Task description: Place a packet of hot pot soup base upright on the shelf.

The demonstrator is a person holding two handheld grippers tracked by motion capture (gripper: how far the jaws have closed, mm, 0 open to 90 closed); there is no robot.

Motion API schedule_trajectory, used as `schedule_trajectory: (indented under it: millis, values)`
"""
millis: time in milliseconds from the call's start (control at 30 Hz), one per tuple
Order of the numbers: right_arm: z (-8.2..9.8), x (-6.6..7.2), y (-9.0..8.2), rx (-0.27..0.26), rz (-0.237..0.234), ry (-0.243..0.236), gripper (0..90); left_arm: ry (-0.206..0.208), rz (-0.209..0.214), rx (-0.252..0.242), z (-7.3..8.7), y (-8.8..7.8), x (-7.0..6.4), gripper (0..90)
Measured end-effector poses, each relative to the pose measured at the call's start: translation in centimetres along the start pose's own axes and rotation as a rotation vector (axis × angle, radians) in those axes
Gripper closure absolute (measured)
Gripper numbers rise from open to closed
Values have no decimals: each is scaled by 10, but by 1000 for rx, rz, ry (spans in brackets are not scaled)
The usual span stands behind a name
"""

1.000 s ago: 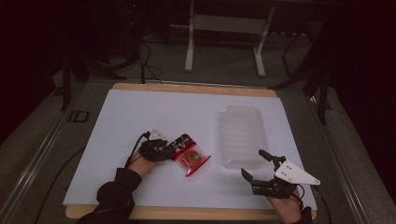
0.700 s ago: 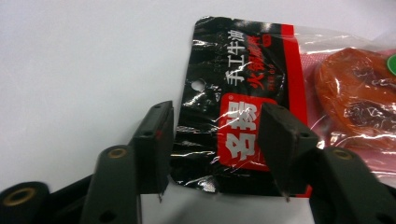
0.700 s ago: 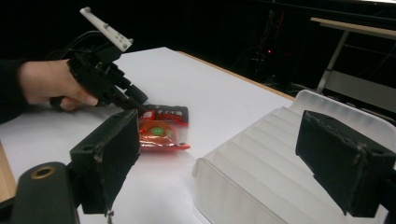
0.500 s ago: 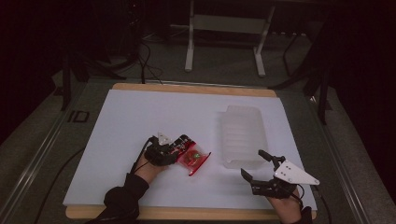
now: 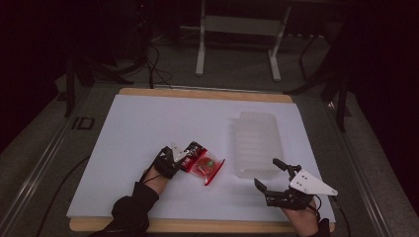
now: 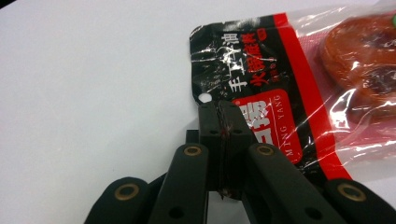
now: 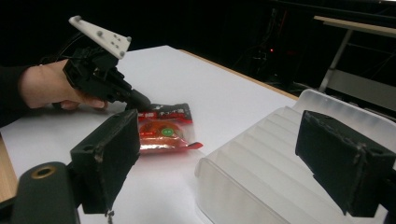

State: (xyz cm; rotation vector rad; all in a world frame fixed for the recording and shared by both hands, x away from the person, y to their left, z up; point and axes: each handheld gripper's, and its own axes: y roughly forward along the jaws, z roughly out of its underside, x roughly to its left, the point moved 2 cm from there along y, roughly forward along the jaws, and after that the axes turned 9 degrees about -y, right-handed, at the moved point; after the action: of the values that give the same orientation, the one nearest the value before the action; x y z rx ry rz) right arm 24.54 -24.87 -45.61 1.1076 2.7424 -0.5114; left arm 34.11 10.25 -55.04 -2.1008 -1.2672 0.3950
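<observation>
A red and black snack packet [image 5: 205,165] with a clear window lies on the white table sheet [image 5: 148,128], left of centre. My left gripper [image 5: 187,158] has just been closing, and its jaws now pinch the packet's black corner [image 6: 261,84]. In the left gripper view the pads [image 6: 224,109] meet on the film's edge. My right gripper [image 5: 268,173] stands open near the front right. It holds nothing. Between its pads [image 7: 112,154] I see the packet [image 7: 163,130], with the left gripper [image 7: 140,100] on it.
A clear ribbed plastic tray [image 5: 257,143] sits right of centre, just beyond the right gripper, and its near corner [image 7: 280,135] is close to that gripper's jaws. The table's wooden edge [image 5: 197,91] runs along the back. Dark floor and metal stand legs lie beyond.
The left forearm has shifted slightly to the right, with its gripper staying at the packet's corner. The packet, tray and right gripper have not moved.
</observation>
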Motion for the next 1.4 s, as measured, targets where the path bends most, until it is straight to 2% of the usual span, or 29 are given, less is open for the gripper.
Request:
schedule_trajectory:
  millis: [33, 100, 133, 233, 333, 433, 467, 600, 667, 833, 900, 933, 1033, 1067, 1100, 1167, 1200, 1233, 1333, 1400]
  values:
    - [1, -1, -1, 1, 1, 2, 139, -13, -1, -32, -4, -3, 1, 900]
    - [1, -1, -1, 1, 4, 5, 139, -5, -9, -40, -6, -4, 2, 900]
    - [1, -2, -1, -2, 5, 6, 140, -21, -11, -49, -8, -5, 3, 900]
    - [1, -2, -3, -3, 9, 3, 143, -23, 4, -78, -9, -12, 8, 900]
    - [1, -3, -3, -1, 11, 6, 143, -13, 8, -85, -10, -16, 9, 900]
    - [1, -3, -3, 1, 12, 3, 143, -47, 45, -111, -15, -24, 12, 900]
    - [1, -2, -2, 1, 10, 3, 143, -43, 64, -122, -19, -29, 13, 900]
    - [0, -3, -3, -2, 10, 5, 143, -39, 85, -145, -27, -38, 10, 900]
    - [0, -3, -4, -3, 13, 6, 143, -49, 113, -156, -32, -44, 10, 900]
    - [0, -3, -4, -4, 9, 9, 143, -22, 134, -164, -43, -54, 3, 900]
    - [0, -3, -4, -5, 10, 10, 143, 9, 143, -174, -49, -62, -4, 900]
    - [0, -3, -4, -5, 10, 10, 143, 9, 143, -174, -49, -62, -4, 900]
    - [0, -4, -4, -7, 10, 16, 143, 42, 159, -191, -56, -69, -12, 900]
    - [-1, -4, -5, -9, 10, 20, 143, 68, 172, -200, -62, -74, -19, 900]
    - [-1, -4, -5, -9, 10, 20, 143, 68, 172, -200, -62, -74, -19, 900]
    - [-1, -5, -5, -9, 10, 22, 143, 110, 194, -203, -69, -80, -30, 900]
    - [-1, -5, -5, -9, 10, 22, 143, 110, 194, -203, -69, -80, -30, 900]
    - [-1, -5, -5, -8, 10, 24, 143, 138, 202, -214, -73, -84, -37, 900]
    - [-1, -6, -6, -11, 10, 31, 143, 161, 211, -221, -77, -87, -43, 900]
    - [-1, -7, -7, -13, 6, 32, 143, 176, 237, -237, -82, -92, -49, 900]
